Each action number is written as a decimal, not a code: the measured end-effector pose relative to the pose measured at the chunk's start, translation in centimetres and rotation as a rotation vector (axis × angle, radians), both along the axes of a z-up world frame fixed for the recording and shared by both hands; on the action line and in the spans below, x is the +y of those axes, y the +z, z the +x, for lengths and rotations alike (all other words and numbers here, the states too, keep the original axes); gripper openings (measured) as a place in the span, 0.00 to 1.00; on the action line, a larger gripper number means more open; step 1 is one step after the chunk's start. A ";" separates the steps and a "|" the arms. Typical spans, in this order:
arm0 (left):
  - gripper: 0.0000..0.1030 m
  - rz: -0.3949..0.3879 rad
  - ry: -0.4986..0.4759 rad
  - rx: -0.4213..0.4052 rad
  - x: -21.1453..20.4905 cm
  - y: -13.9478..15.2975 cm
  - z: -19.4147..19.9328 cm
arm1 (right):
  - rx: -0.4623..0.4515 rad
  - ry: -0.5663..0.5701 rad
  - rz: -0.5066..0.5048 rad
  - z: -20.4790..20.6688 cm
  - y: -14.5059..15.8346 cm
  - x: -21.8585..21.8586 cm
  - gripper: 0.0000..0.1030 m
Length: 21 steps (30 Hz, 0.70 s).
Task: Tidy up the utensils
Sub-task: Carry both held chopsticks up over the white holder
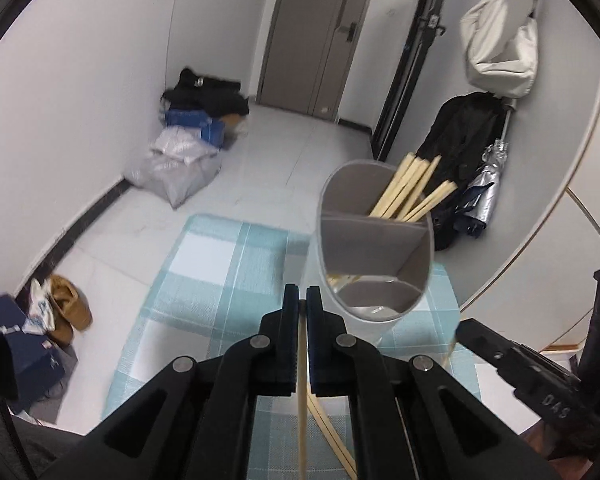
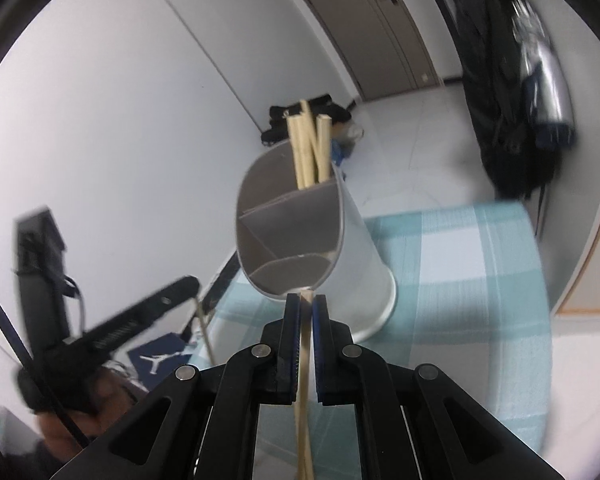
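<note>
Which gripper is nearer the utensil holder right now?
Right, it seems. The right gripper, shut on chopsticks, sits just below the utensil holder rim. The left gripper, shut on a chopstick, sits beside its wall.

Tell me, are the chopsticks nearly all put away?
Partly. A bunch of chopsticks already stands in the holder. The left claw pinches one chopstick, and the right claw another. More still lie on the mat.
</note>
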<state>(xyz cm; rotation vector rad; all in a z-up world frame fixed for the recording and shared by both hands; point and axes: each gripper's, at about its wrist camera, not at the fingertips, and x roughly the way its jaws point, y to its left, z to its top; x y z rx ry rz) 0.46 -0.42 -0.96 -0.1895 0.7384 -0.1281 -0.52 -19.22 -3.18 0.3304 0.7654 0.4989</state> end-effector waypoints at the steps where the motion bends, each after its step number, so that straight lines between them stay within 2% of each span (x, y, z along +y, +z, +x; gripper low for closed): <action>1: 0.01 -0.002 -0.010 -0.009 -0.1 0.3 -0.3 | -0.011 0.001 -0.004 -0.2 0.1 0.2 0.05; 12: 0.00 0.031 -0.082 -0.088 -1.1 2.7 -2.8 | -0.066 -0.006 -0.038 -2.3 1.4 0.4 0.05; 21: 0.00 0.029 -0.158 -0.087 -1.6 3.7 -3.2 | -0.117 -0.024 -0.022 -3.2 2.7 -0.1 0.05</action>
